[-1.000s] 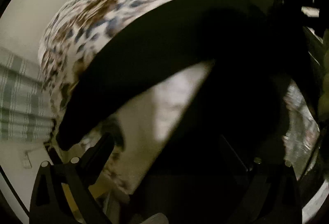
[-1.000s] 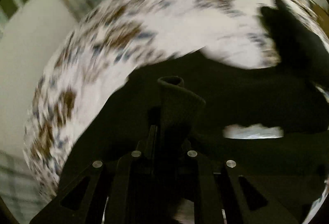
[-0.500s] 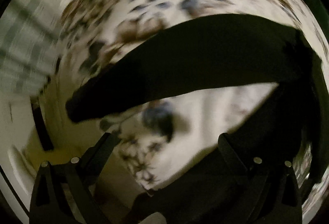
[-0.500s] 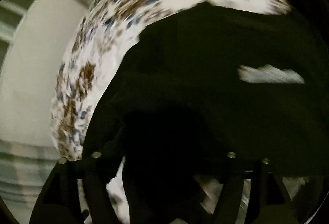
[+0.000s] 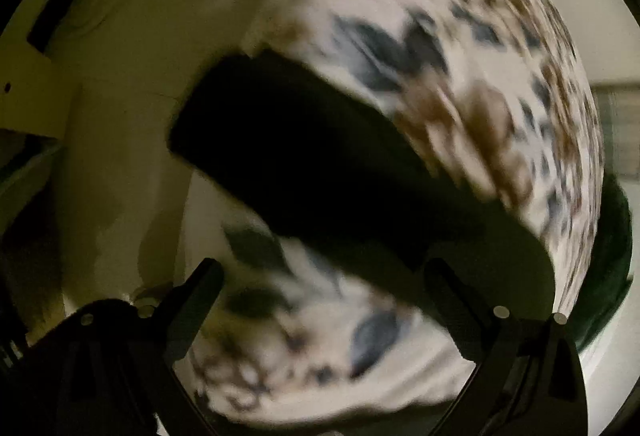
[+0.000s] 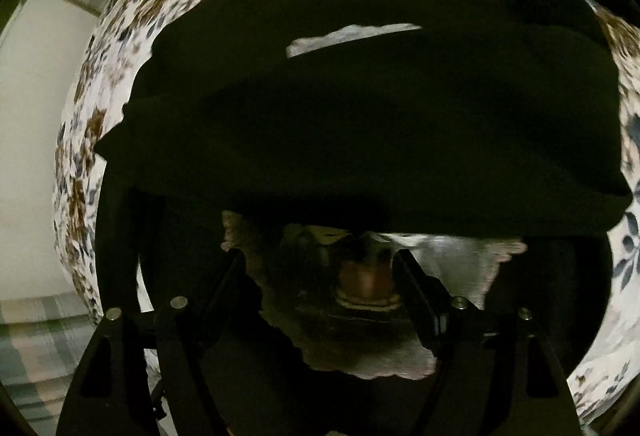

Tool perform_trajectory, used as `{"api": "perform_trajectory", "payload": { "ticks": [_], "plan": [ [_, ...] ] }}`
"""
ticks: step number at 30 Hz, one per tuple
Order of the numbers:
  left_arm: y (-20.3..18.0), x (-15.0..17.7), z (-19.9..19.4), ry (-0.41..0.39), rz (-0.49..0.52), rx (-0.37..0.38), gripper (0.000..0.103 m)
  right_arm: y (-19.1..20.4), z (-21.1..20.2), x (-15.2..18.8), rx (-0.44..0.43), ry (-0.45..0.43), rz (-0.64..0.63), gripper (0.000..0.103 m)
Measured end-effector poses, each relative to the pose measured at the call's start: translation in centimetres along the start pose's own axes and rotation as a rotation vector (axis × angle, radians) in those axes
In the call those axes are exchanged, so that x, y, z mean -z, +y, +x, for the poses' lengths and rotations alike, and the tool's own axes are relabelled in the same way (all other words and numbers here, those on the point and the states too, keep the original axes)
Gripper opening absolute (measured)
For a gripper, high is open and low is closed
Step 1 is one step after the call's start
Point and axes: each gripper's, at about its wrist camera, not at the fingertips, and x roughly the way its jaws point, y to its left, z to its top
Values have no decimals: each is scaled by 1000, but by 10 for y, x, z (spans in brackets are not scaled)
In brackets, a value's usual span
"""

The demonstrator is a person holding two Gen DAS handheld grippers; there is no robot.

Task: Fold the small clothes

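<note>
Both claws pointed steeply down over a floral sheet (image 5: pixel 460 48), white w/ blue and brown leaf print, spread on a round-looking surface (fisheye bend).

Left claw (image 5: pixel 320 276): fingers stood wide apart, nothing pinched between them. A black garment (image 5: pixel 320 164) lay across the sheet just ahead of the tips; right finger (image 5: pixel 452 300) overlapped its lower edge in view, contact not confirmed. Frame blurred. A dark green item (image 5: pixel 612 268) showed at the sheet's right edge, type unclear. Pale floor or wall to the left.

Right claw (image 6: pixel 320 260): released, fingers spread, nothing gripped. The black garment (image 6: pixel 360 116) filled most of the view, lying on the floral sheet (image 6: pixel 104 124), w/ a thin slit (image 6: pixel 352 36) of sheet showing through near its top. Between the tips, a patch of printed sheet (image 6: pixel 340 316), in shadow. Plaid fabric (image 6: pixel 36 340) visible lower left and upper left, off the sheet.
</note>
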Motion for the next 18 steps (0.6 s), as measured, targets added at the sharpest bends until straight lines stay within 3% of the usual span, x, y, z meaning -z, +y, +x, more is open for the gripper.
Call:
{"api": "perform_trajectory", "payload": {
  "ticks": [3, 4, 5, 6, 7, 8, 12, 13, 16, 18],
  "plan": [
    [10, -33, -1, -48, -41, 2, 97, 20, 2, 1, -2, -5, -59, 78],
    [11, -45, -1, -63, -42, 30, 86, 28, 3, 0, 3, -5, -76, 78],
    [10, -53, -1, -72, -30, 75, 64, 34, 4, 1, 10, -7, -93, 78],
    [7, -60, -2, -76, -16, 77, 63, 42, 6, 0, 13, -8, -104, 78],
    [1, -67, -7, -92, 12, 87, 49, 46, 8, 1, 13, -8, -112, 78],
    [-5, -70, -12, -103, 42, 113, 26, 48, 9, 1, 15, -5, -115, 78],
    [-21, -80, -54, -215, 147, 225, 27, 53, 16, 6, 18, 7, -123, 78],
    [-23, -78, -58, -233, 164, 245, 32, 54, 17, 7, 22, 10, -125, 78],
    [5, -90, -42, -197, 148, 195, 53, 51, 21, 11, 27, 24, -123, 78],
    [28, -97, -17, -108, 45, 186, 60, 49, 20, 12, 28, 30, -121, 78]
  ]
}}
